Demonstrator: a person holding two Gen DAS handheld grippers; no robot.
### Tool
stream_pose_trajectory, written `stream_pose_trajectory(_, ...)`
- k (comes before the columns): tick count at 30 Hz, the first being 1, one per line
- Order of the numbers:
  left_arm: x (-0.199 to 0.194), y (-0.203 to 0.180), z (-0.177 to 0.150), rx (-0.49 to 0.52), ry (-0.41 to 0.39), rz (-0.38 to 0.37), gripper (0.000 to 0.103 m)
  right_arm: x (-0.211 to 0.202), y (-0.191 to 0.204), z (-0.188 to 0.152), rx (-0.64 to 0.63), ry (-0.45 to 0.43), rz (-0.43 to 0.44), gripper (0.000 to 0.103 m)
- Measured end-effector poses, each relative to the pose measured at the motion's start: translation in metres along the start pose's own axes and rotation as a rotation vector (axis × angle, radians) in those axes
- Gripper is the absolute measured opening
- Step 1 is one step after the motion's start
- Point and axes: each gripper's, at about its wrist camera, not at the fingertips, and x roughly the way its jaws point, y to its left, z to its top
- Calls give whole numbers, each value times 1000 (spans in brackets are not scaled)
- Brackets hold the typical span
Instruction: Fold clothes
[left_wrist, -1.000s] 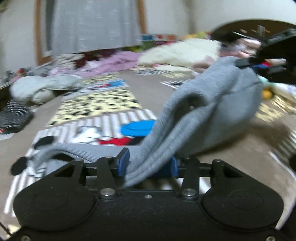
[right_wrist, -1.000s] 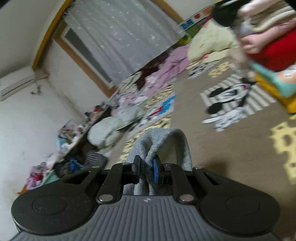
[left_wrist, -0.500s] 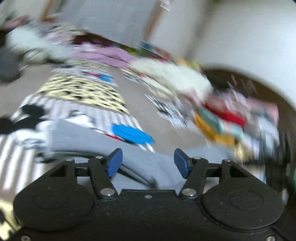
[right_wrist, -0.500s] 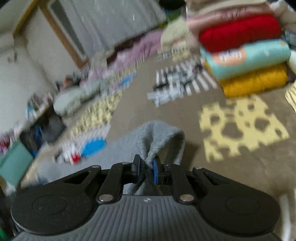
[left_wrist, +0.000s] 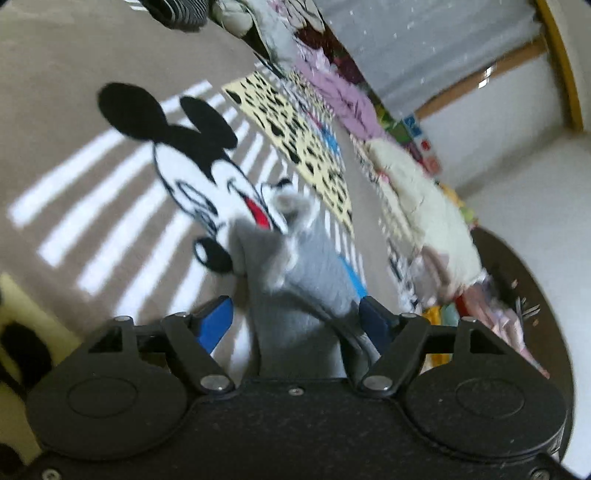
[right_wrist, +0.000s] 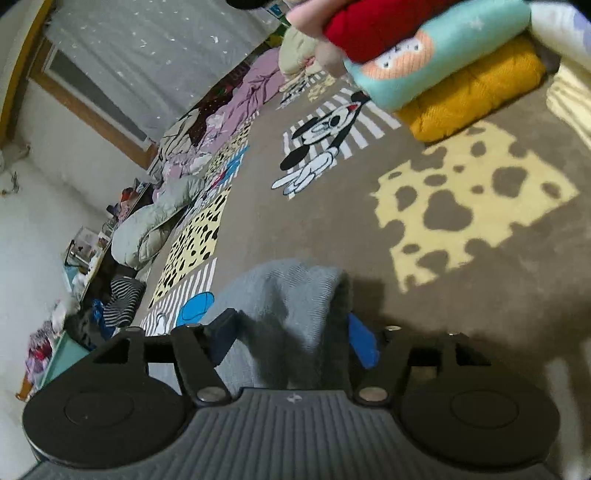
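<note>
A grey knit garment (left_wrist: 295, 280) lies on the patterned carpet, bunched into a loose strip. In the left wrist view my left gripper (left_wrist: 297, 321) is open, its blue pads wide apart on either side of the cloth, not clamping it. In the right wrist view the same grey garment (right_wrist: 291, 299) lies folded over between the fingers of my right gripper (right_wrist: 291, 332), which is also open, with the cloth loose between the spread pads.
A stack of folded clothes, red, teal and mustard (right_wrist: 454, 74), stands at the upper right on the carpet (right_wrist: 443, 236). Unfolded purple and pale laundry (right_wrist: 221, 122) lies along the window wall. A cream bundle (left_wrist: 424, 210) and striped clothes lie further off.
Both grippers have opened and let go of the grey garment, which has dropped from being held up between them to lying on the carpet. Both cameras have tilted.
</note>
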Motion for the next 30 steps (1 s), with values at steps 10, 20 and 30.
stream_pose_trajectory(10,10,-23,31,81,-67,-57,16,9,16,10,-80,-72,43,26)
stream_pose_trajectory(20,33,-25,98,155,-178,-1,20,25,78,68,-274,-229,118,24)
stream_pose_trajectory(30,34,27,122,104,-132,150,57,75,75,70,-346,-83,57,42)
